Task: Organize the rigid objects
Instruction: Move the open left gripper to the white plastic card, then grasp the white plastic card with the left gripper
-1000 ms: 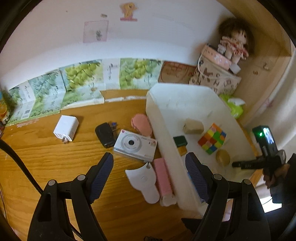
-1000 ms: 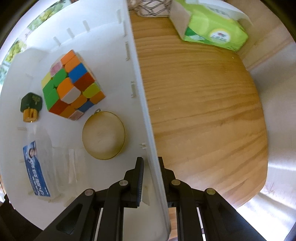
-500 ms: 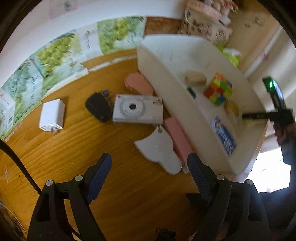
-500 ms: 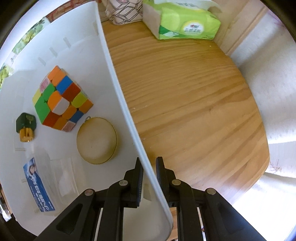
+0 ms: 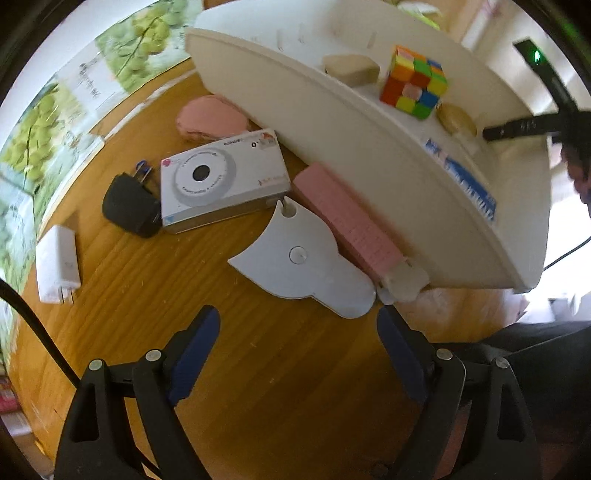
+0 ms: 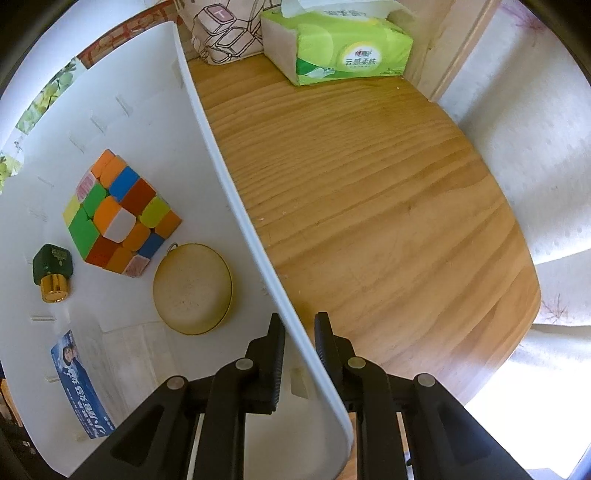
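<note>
My left gripper [image 5: 297, 332] is open and empty, just short of a flat white cat-shaped piece [image 5: 301, 262] on the wooden table. Beside that piece lie a pink bar [image 5: 347, 221], a white camera [image 5: 221, 181], a black plug [image 5: 129, 206], a white charger [image 5: 57, 264] and a pink oval case [image 5: 210, 118]. My right gripper [image 6: 300, 325] is shut on the right wall of the white bin [image 6: 236, 206]. The bin [image 5: 369, 140] holds a colour cube [image 6: 118, 214], a round tan disc [image 6: 192, 288], a green bottle [image 6: 51, 271] and a blue-labelled box [image 6: 81, 384].
A green tissue pack [image 6: 336, 40] and a patterned bag [image 6: 225, 29] stand behind the bin. The table's edge [image 6: 517, 314] curves round at the right. Grape-print boxes [image 5: 55, 110] line the wall at the left.
My left gripper has dropped and moved closer to the white cat-shaped piece and the pink bar. The bin wall in my right gripper has swung, its far end now further right.
</note>
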